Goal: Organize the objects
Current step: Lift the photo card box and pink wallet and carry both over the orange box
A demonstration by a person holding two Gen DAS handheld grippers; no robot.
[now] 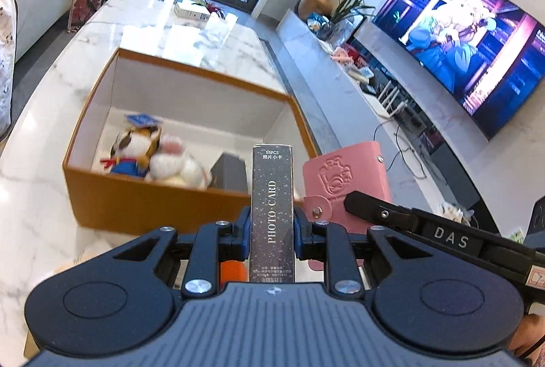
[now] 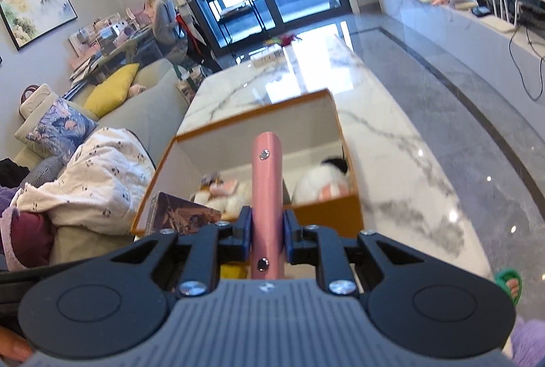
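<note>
My left gripper (image 1: 272, 227) is shut on a dark glittery photo card box (image 1: 272, 196), held upright just in front of the orange box (image 1: 136, 203). My right gripper (image 2: 267, 230) is shut on a pink card holder (image 2: 267, 190), seen edge-on; the same holder (image 1: 347, 176) shows to the right in the left wrist view. The orange box (image 2: 327, 217) has white inner walls and holds plush toys (image 1: 156, 156) and a dark box (image 1: 231, 171). The plush toys (image 2: 320, 186) and a printed dark box (image 2: 180, 213) show in the right wrist view.
The box stands on a white marble table (image 1: 190, 26) with a small white box (image 1: 190, 11) at its far end. A grey sofa (image 2: 143, 115) with cushions and a blanket lies to the left. A TV (image 1: 477, 40) and a low cabinet stand to the right.
</note>
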